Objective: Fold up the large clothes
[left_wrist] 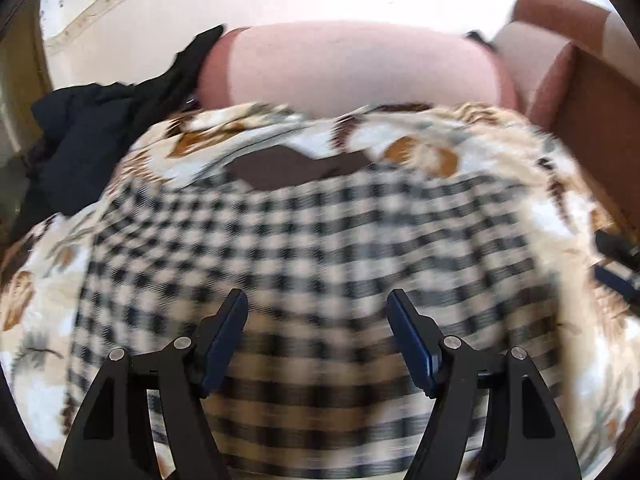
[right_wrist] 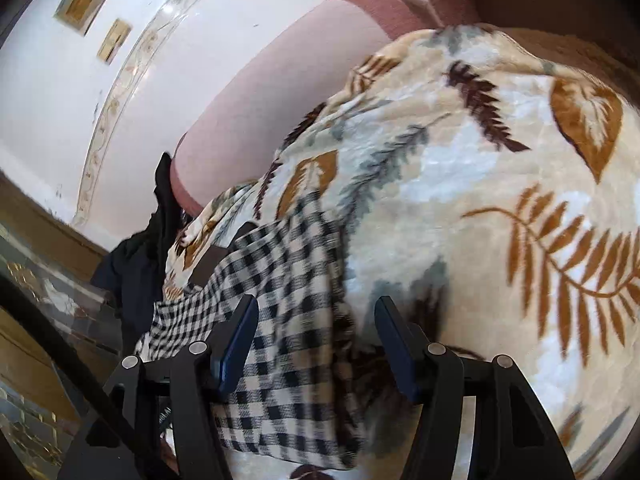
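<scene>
Left gripper (left_wrist: 317,312): I see its jaws spread wide apart, nothing between the blue pads; it hangs over the checked garment (left_wrist: 304,248). Whether the tips touch the cloth I cannot tell, as this view is blurred.
Right gripper (right_wrist: 316,318): jaws wide apart too, holding nothing. I see the garment's right edge (right_wrist: 280,280) in the gap between the fingers, with the left finger (right_wrist: 236,340) over the cloth and the right finger (right_wrist: 396,344) over the blanket (right_wrist: 460,184).
Writing: none I can read in either view.
Garment look: black-and-cream check with a dark brown collar area (left_wrist: 280,168), spread fairly flat.
Garment place: on the leaf-patterned blanket, in front of a pink cushion (left_wrist: 352,68).
Beside it: a dark heap of clothes (left_wrist: 96,128) to the left.
</scene>
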`<state>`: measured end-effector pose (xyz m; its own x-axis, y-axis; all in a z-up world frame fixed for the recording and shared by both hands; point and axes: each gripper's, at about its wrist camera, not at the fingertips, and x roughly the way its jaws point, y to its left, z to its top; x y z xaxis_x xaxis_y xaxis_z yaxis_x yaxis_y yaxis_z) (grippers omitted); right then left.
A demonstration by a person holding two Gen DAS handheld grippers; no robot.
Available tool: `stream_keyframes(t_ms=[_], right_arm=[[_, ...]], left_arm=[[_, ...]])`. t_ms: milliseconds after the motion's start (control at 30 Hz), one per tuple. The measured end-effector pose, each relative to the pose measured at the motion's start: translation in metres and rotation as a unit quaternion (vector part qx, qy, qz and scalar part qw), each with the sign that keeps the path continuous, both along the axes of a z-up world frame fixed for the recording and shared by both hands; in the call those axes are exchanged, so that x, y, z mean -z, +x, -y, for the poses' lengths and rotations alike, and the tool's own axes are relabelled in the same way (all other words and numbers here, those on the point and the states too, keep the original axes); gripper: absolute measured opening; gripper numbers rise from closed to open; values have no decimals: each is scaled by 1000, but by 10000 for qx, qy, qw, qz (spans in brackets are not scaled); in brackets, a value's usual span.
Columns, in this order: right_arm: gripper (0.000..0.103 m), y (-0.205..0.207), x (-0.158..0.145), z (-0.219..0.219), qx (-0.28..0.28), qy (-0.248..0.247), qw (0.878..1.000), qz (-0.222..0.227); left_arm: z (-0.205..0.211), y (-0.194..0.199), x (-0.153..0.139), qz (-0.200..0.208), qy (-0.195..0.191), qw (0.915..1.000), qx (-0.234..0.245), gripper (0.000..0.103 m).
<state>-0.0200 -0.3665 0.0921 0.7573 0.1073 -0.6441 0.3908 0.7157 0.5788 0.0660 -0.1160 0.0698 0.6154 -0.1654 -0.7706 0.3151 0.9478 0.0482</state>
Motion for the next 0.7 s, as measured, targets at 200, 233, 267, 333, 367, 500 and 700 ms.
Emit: stream_keyframes(t_ms=[200,233,267,333,367,500,700], right_arm=[[65,31,-2,-33,-413,-375,9983,-155],[65,35,-1,-37,-508,-378,9979,-157],[65,40,0,-41,-590,-404,9973,-173],[65,49,5,-48,-670,-533,9958,-309],[65,51,8,-49,-684,-568,9954,-363],[65,60,23,-52,-717,-550,9936,-684],[65,71,26,-70,-765,-1005,9877,-921]], left_arm=[[-35,14,46,-1005,-50,9948,-149,71],[-39,7,45,-1021,-140,9946,-125,71],[-42,-1,41,-1022,-207,9945,-8,71],[-49,-15,30,-1043,-296,9938,254,71],[-57,-23,22,-994,-408,9938,300,71],[-99,-28,-3,-716,-737,9946,161,71],[-149,11,3,-570,-510,9967,-265,71]])
